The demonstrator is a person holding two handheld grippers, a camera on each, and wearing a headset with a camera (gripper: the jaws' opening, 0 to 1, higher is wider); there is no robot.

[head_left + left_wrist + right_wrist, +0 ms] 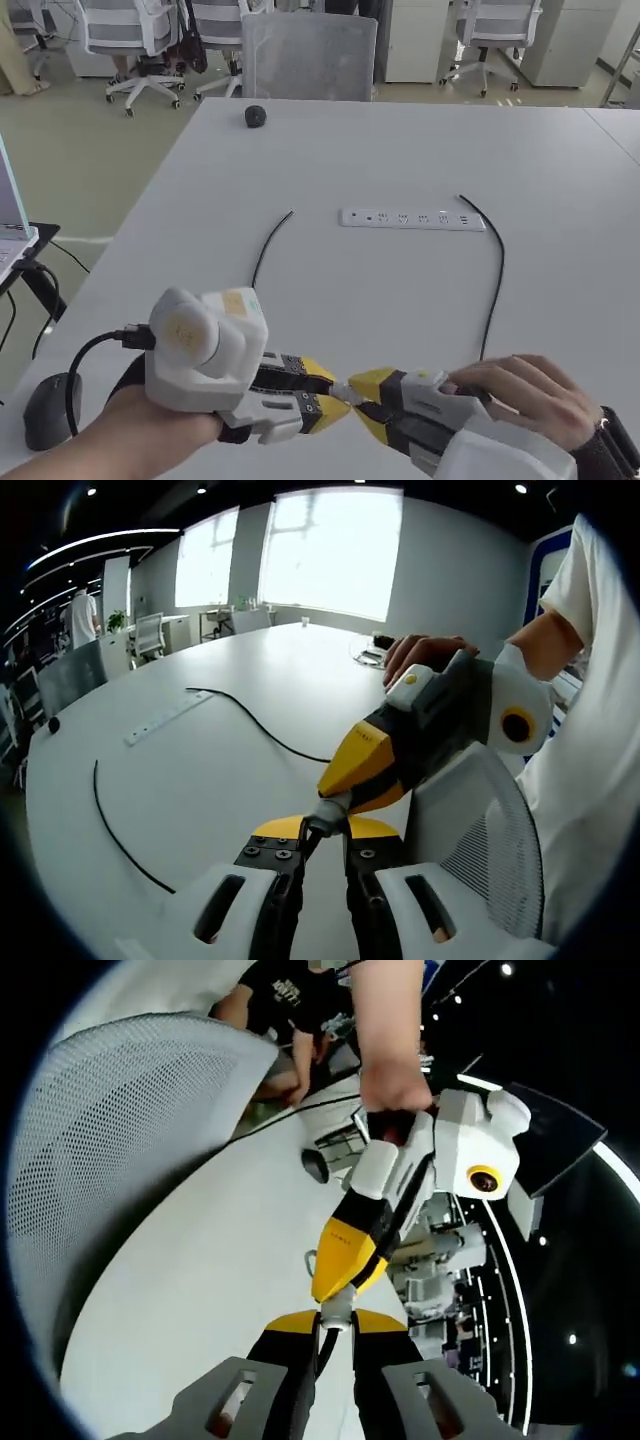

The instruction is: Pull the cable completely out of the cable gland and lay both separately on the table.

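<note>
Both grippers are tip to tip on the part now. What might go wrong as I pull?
1. The small grey part seems pinched only at the very tips of the left gripper and right gripper; it may slip or spring away on separating.
2. A loose black cable lies ahead on the table; pieces laid near it could get mixed up.

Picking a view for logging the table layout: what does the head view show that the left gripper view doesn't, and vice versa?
Head view: a mouse at lower left and the hand holding the left gripper. Left gripper view: bright windows, a mesh chair back. Shared: the power strip, two black cables, and the right gripper, its tongs meeting the left's on a small grey part.
</note>
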